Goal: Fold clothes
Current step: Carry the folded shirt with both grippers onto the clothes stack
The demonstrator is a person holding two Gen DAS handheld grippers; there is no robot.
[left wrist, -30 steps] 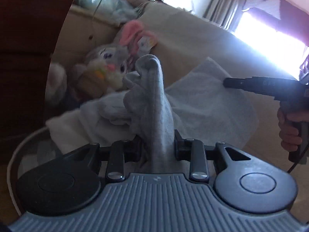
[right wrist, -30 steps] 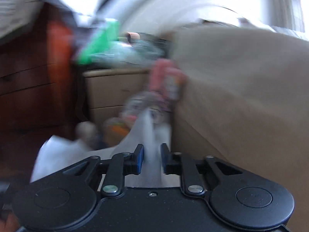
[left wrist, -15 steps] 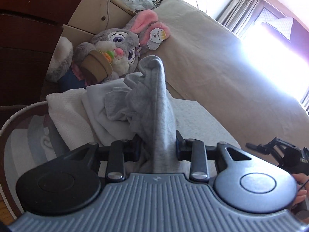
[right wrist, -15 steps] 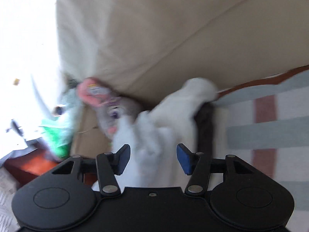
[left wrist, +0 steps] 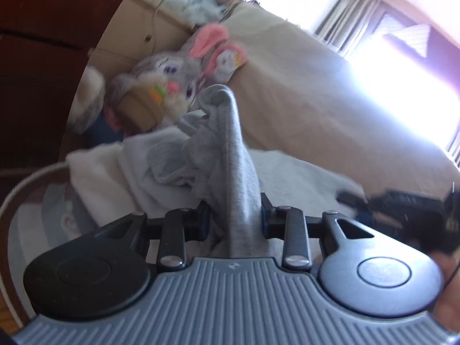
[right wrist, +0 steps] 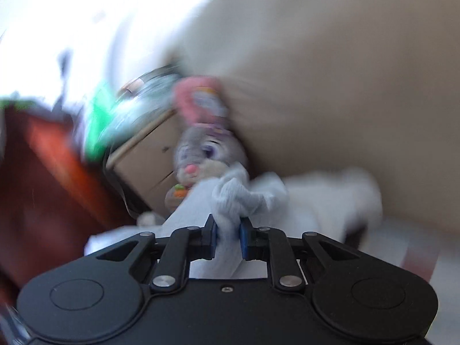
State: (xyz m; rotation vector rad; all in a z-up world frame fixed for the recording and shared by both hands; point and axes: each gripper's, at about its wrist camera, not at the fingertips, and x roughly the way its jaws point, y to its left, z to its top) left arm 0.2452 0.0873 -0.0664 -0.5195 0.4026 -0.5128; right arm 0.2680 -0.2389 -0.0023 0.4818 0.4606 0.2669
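Left wrist view: the left gripper [left wrist: 233, 218] is clamped on a grey garment [left wrist: 230, 155], which rises from between the fingers in a tall fold and slumps to the left in a bunch. Under it lies a white towel [left wrist: 97, 172], spread over a striped rug [left wrist: 37, 221] with a pale corded edge. Lower right, blurred, the right gripper [left wrist: 353, 198] reaches in over the towel — a hand is just visible at the frame edge. Beyond the garment sits a grey plush rabbit [left wrist: 178, 74] with pink ears, leaning against a beige bed [left wrist: 302, 92]; behind it a pale drawer unit [left wrist: 143, 28] and dark wood furniture [left wrist: 43, 57], and at far right a bright window [left wrist: 402, 69] with curtains. Right wrist view, heavily blurred: the right gripper is closed on a bunch of pale cloth [right wrist: 238, 198], which puffs out just past the blue pads [right wrist: 212, 238] — whether this is the same garment I cannot tell. The rabbit sits right behind it, the bed to the right.
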